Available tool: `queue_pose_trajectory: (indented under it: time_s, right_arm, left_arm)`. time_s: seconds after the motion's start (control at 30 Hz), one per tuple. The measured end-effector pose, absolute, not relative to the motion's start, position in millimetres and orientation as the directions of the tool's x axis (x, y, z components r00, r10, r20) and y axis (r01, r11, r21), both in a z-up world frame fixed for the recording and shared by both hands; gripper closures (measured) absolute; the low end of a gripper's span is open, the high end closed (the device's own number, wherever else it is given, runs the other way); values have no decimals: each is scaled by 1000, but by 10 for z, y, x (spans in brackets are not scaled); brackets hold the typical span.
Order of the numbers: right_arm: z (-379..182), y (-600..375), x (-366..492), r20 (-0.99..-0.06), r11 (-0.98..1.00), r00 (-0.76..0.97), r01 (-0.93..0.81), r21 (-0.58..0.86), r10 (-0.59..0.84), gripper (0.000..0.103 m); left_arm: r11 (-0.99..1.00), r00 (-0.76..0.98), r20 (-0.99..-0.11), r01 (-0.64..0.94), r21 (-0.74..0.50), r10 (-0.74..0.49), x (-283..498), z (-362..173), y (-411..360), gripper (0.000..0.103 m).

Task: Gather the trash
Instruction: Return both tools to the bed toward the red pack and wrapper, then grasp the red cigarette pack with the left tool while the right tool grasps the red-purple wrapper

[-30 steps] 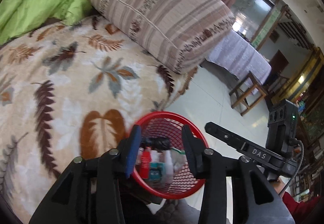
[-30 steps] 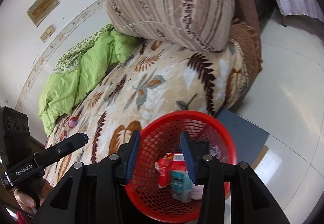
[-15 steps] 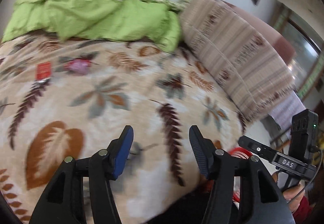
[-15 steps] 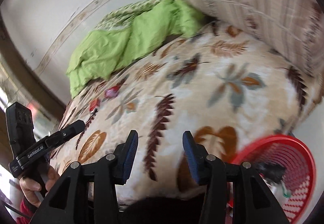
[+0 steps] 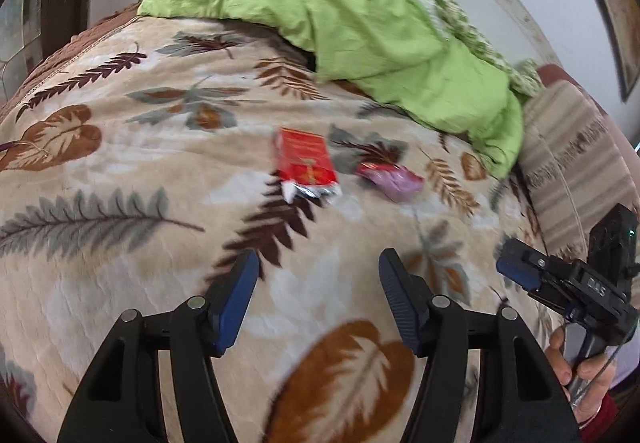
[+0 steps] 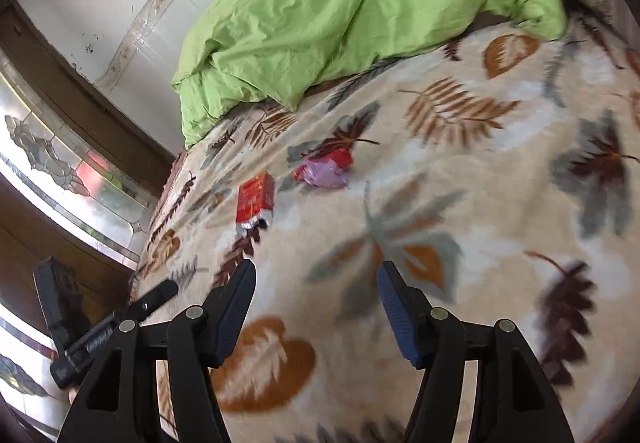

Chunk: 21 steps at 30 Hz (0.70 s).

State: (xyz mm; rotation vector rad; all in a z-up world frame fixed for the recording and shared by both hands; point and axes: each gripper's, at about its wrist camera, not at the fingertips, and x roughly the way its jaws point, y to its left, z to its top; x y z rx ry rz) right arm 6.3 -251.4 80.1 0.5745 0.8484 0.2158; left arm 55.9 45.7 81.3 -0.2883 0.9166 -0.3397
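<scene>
On the leaf-print blanket (image 5: 120,171), a red packet (image 5: 306,163) lies ahead of both gaping, empty hand-held grippers — left (image 5: 318,297), right (image 6: 316,301).

Leaf-print bed, bright litter

The plush cream blanket (image 5: 160,171) bore brown, rust and grey-green leaves and fern fronds; at its 12 o'clock lay a crumpled lime-green quilt (image 5: 360,15), its underside a green-and-white print. The flat red packet (image 5: 306,163) showed a silver torn end; at its 3 o'clock, the crumpled wrapper (image 5: 394,179) was lilac and red. A beige-and-brown striped pillow (image 5: 576,163) lay at 3 o'clock. The finger pads (image 5: 234,303) were blue on black.
</scene>
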Motion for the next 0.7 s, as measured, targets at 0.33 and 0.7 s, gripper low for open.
queue_pose_trajectory:
  time_s: [0.33, 0.7]
  right_arm:
    - [287, -2442, 1342, -667, 786, 618, 124, 606, 417, 36]
    - [226, -2485, 1370, -628, 775, 656, 104, 624, 418, 80]
  left_arm:
    - [907, 534, -746, 109, -406, -398, 1607, 544, 388, 33]
    - [933, 493, -796, 119, -339, -352, 1986, 174, -130, 28]
